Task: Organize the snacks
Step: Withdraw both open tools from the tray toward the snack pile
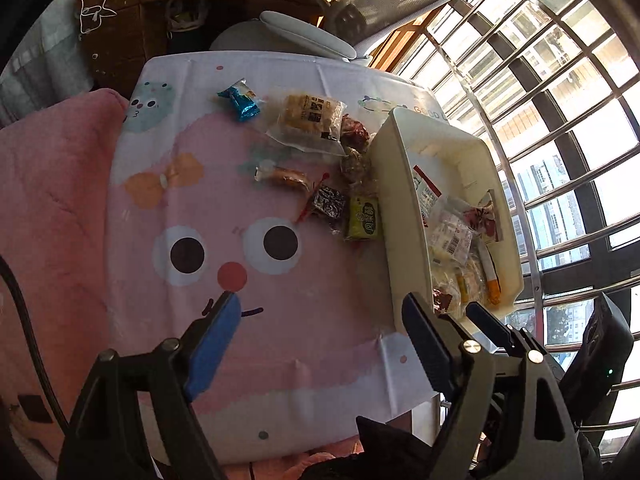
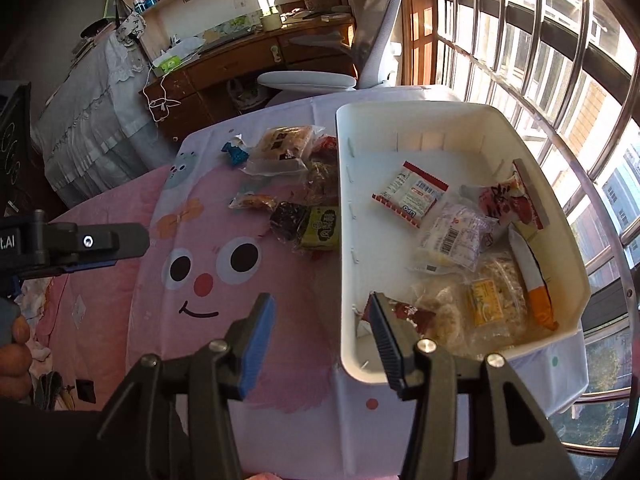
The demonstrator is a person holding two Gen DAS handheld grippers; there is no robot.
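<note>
Mid-sort: white bin (image 2: 460, 128) part-filled, loose snacks (image 1: 320, 160) just beside it; left gripper (image 1: 320, 332) and right gripper (image 2: 320, 332) gape empty, the green packet (image 1: 362, 218) nearest the bin likely next.

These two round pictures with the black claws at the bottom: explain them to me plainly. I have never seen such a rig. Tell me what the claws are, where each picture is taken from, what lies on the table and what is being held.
The claws are two-finger grippers, one in each of a person's hands; there is no robot. Each carries a wide-angle camera looking along its fingers, which is why the room bends.

One picture is from the left gripper, the other from the right gripper. Both stand open and hold nothing.

Below is a table under a pink cartoon-face cloth. A white bin stands on it and already holds several packets, among them a red-and-white packet and an orange-tipped stick. Loose on the cloth beside the bin lie more snacks: a blue wrapped sweet, a clear bag of biscuits, a dark packet and a green packet.
</note>
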